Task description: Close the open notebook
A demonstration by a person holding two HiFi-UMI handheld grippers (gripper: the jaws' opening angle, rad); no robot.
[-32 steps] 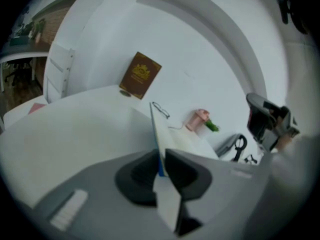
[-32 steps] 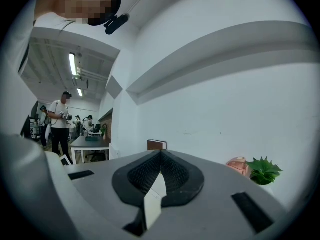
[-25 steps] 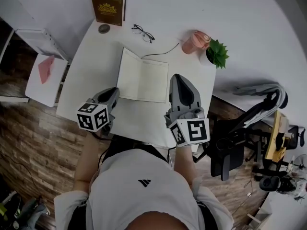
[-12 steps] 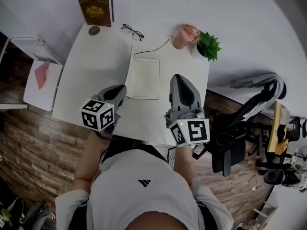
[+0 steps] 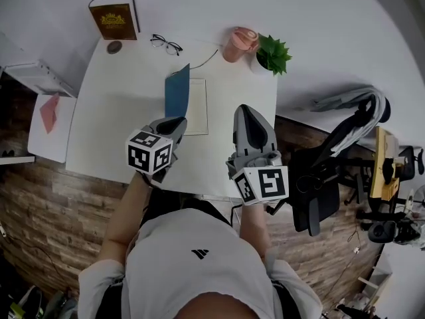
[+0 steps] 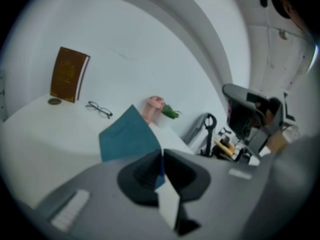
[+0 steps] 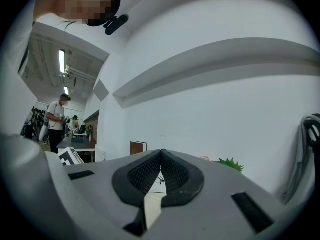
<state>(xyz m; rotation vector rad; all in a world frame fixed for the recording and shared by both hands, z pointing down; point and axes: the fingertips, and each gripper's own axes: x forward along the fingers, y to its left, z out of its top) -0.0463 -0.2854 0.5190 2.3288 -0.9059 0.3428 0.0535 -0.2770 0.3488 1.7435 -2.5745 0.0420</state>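
The notebook (image 5: pixel 197 105) lies near the middle of the white tabletop (image 5: pixel 119 111), its teal cover (image 5: pixel 178 92) lifted upright over the blank page. The left gripper (image 5: pixel 174 121) has its fingers (image 6: pixel 140 174) pinched shut on the cover's near edge. The right gripper (image 5: pixel 247 108) hovers just beside the notebook towards the tabletop's right edge, its fingers (image 7: pixel 145 174) pressed together with nothing between them. A brown book (image 5: pixel 114 17) stands at the far left corner.

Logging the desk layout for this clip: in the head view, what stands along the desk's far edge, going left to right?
brown book → glasses → pink cup → green plant
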